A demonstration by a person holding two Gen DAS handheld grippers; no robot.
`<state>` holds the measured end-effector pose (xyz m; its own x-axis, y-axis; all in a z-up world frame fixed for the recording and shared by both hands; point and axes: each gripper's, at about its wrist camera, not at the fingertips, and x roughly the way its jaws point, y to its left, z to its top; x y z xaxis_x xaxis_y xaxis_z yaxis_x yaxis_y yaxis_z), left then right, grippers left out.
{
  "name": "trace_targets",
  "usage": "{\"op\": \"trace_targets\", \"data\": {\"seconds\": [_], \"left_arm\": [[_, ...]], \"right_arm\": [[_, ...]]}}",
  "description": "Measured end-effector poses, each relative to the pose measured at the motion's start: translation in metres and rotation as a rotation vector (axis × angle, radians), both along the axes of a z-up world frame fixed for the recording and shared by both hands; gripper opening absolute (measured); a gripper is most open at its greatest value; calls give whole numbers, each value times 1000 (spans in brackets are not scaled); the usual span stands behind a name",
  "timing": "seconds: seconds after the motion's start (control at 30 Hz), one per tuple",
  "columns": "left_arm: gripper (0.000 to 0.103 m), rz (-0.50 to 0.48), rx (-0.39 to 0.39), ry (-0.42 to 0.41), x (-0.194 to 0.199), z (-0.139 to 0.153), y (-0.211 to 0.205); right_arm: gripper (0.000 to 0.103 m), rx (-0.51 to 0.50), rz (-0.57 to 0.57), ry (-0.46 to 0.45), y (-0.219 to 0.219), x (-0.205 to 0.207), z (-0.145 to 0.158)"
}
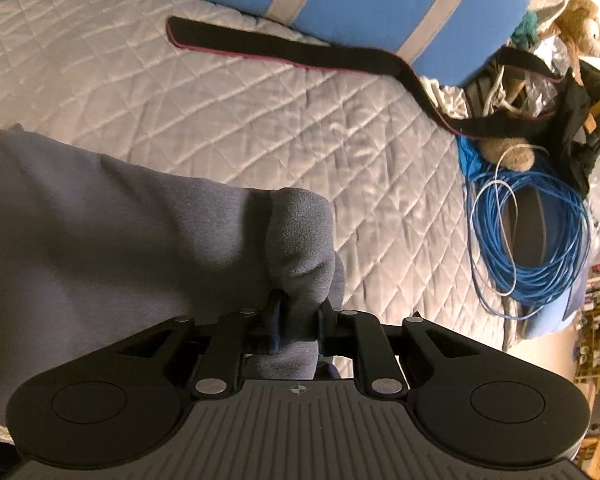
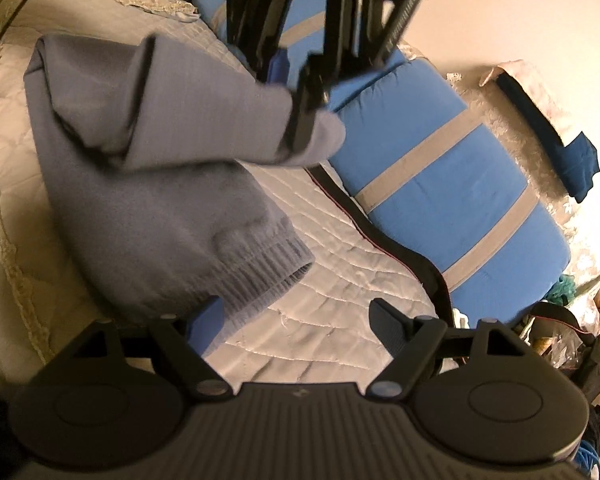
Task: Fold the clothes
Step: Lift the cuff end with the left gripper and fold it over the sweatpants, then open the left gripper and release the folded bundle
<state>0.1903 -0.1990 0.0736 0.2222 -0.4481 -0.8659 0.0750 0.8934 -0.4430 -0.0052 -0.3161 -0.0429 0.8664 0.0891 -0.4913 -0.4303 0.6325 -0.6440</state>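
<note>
Mostly flat, grey sweater (image 2: pixel 148 184) lies on the quilted bedspread (image 1: pixel 220 120), ribbed hem nearest the right gripper (image 2: pixel 296 322). One bunched part, likely a sleeve, is lifted off the body, pinched in the left gripper (image 1: pixel 296 320); fabric fills the gap between its pads. Right gripper tongs spread wide, nothing between them, left pad just touching the hem. Blue striped cushion (image 2: pixel 440 160) and black strap (image 1: pixel 300 56) sit beyond, blue cable coil (image 1: pixel 536 240) and plush toy (image 1: pixel 580 24) at bed's edge. Risks: the thick wad may slip out of the pinch and flop crooked; the fold may drag the body askew, as nothing pins it. No readable writing or brand, only a small emblem on each gripper body.
</note>
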Motion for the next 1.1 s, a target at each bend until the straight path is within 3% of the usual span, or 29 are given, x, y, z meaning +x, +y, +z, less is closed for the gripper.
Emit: {"op": "trace_targets", "data": {"seconds": [0.03,0.17,0.23,0.5,0.73,0.83,1.0,1.1], "left_arm": [[24,-16,-41,6,0,-1,-1],[29,-94,-217,21,0,0,-5],[42,-136,-238,-9,-4,10,-3],[51,-109,-141,-198,-15,30,57],[52,-46,65,-364,-20,6,115],[52,4,80,-385,-19,-9,138],[52,79,32,-417,-20,-34,173],[52,133,63,-400,-17,-45,182]], "right_arm": [[88,-2,-4,1,1,1,0],[88,-17,-10,8,3,3,-3],[88,-21,-13,18,3,5,-4],[88,-33,-20,35,6,9,-7],[88,-22,-35,41,9,12,-6],[88,-16,-40,50,9,15,-6],[88,-4,-60,80,7,22,-6],[88,-6,-72,93,8,25,-7]]}}
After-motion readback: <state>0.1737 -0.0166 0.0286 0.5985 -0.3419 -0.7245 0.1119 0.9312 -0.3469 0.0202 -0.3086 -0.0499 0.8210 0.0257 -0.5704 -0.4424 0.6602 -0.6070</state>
